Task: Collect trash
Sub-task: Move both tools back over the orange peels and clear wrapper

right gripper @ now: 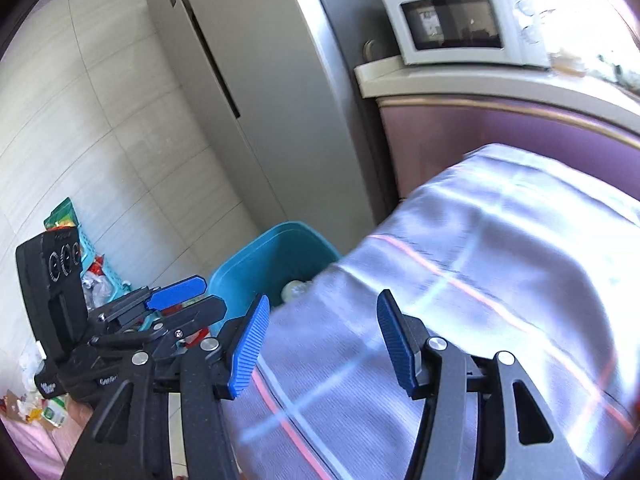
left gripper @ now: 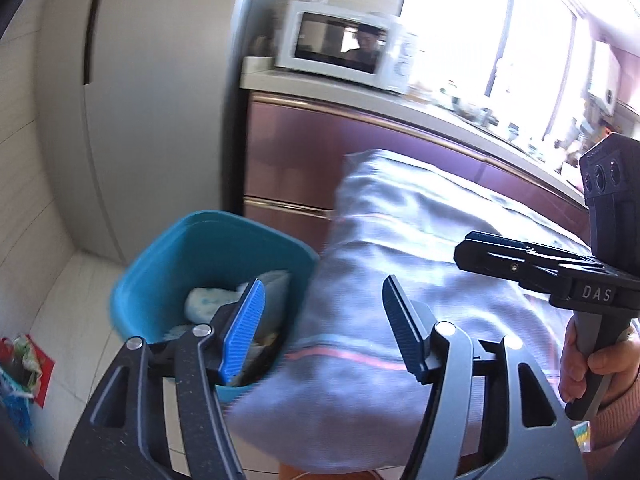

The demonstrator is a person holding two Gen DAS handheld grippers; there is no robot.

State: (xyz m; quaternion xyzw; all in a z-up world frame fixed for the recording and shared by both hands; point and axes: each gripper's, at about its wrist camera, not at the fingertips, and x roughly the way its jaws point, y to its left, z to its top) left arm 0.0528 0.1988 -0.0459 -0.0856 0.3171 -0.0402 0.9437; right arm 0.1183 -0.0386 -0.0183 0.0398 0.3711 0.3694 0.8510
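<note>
A teal bin (left gripper: 208, 280) is seen on the tiled floor at the near-left corner of a table draped in a pale striped cloth (left gripper: 420, 280), with a tall grey cabinet (left gripper: 160, 100) behind it and a white microwave (left gripper: 340, 44) on the far counter. The left gripper (left gripper: 324, 320) is held with its blue-padded fingers spread and nothing between them; in its own view the bin lies ahead and slightly left, directly beyond the left fingertip, with pale crumpled trash (left gripper: 212, 304) visible inside. The right gripper (right gripper: 320, 332) is likewise spread and empty, and is aimed over the cloth, so that the bin (right gripper: 280, 256) falls to its far left, beyond the left gripper (right gripper: 188, 300) seen there. The left gripper is therefore judged the nearer of the two to the bin. Loose packaging (right gripper: 44, 408) is shown scattered on the floor at the near left, and more litter (left gripper: 20, 368) appears at the left edge of the left wrist view; these are judged the likely items yet to be collected. Much of the bin's near wall is hidden by the left fingers and the cloth, its contents are only partly visible, and motion blur prevents the floor items from being identified. No long axis can be assigned to any piece.
</note>
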